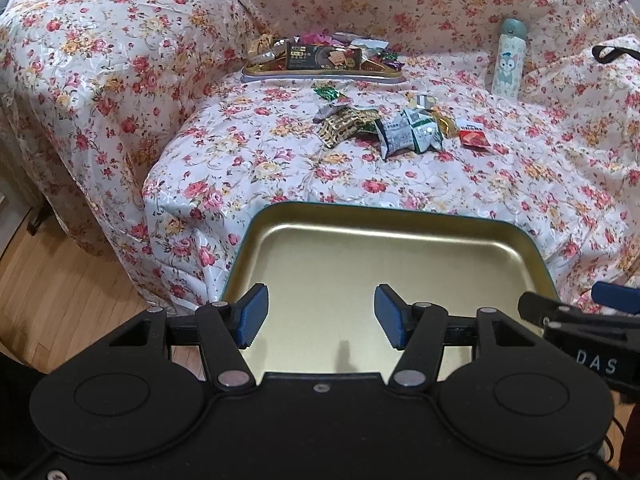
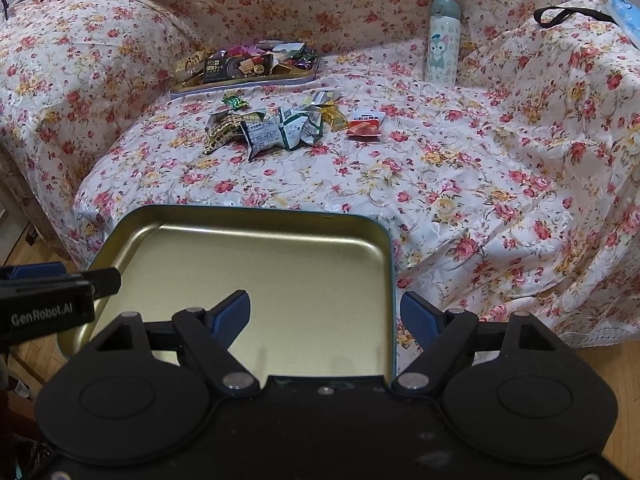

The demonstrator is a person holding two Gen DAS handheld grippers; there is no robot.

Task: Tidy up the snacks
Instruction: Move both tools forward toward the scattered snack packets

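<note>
My left gripper hangs wide open over the empty gold tin, holding nothing. My right gripper straddles the tin's right rim, pads apart, gripping nothing. Loose snacks lie on the floral cover beyond, before a filled tray.

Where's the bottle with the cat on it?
The pale cat-print bottle stands upright at the sofa's back, right of the loose snack packets.
</note>
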